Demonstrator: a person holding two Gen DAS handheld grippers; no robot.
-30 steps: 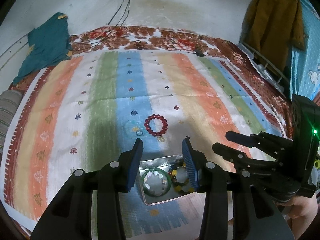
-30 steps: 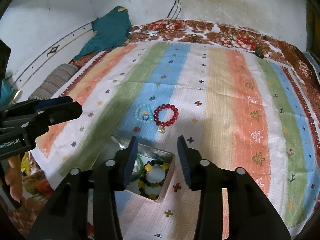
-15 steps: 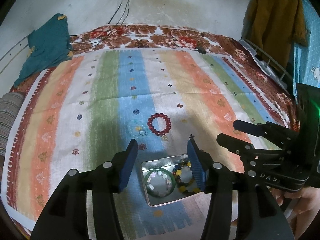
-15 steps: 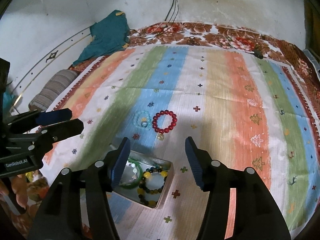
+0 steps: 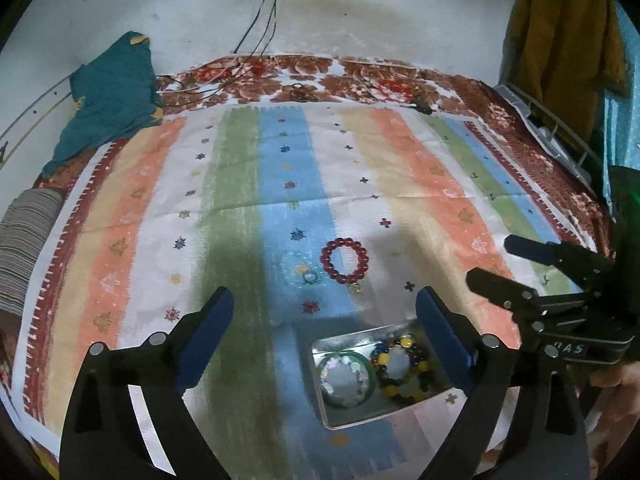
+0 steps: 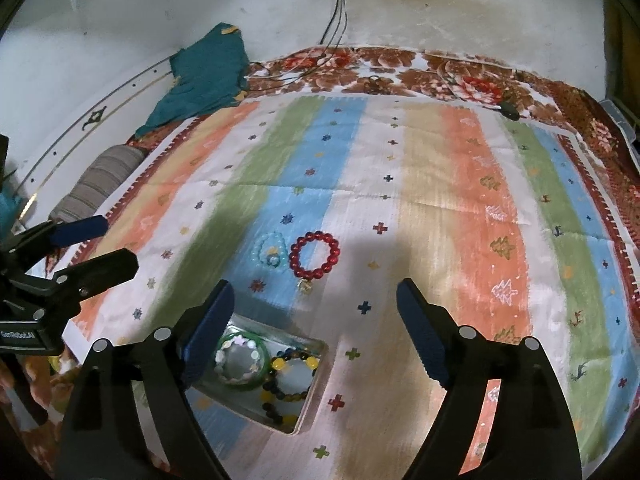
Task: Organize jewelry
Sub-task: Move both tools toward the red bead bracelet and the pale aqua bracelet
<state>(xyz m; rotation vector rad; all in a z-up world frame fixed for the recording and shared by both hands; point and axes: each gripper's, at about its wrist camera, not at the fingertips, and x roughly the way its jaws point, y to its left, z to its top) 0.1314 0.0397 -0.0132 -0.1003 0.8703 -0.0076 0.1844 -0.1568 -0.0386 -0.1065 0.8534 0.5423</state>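
Both the left gripper point(image 5: 326, 310) and right gripper point(image 6: 314, 304) gape wide, holding nothing. At frame center, the red bracelet point(image 6: 314, 255) lies flat, its charm pointing toward the tin point(image 6: 316, 376) below.

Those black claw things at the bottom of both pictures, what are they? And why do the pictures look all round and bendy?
They are grippers: two-finger tongs, one in each of a person's hands. Each carries a small camera with a very wide lens, which bends the picture. One picture looks along the left gripper, the other along the right gripper. Each camera also catches the other gripper at the side.

Both are wide open and hold nothing.

Below them is a striped cloth spread over a bed. On it lie a red bead bracelet and, right beside it, a pale blue bead bracelet. Nearer the grippers sits a shallow metal tin. Inside it are a green bangle and a bracelet of dark and yellow beads. So two pieces are already put away, and two are still out.
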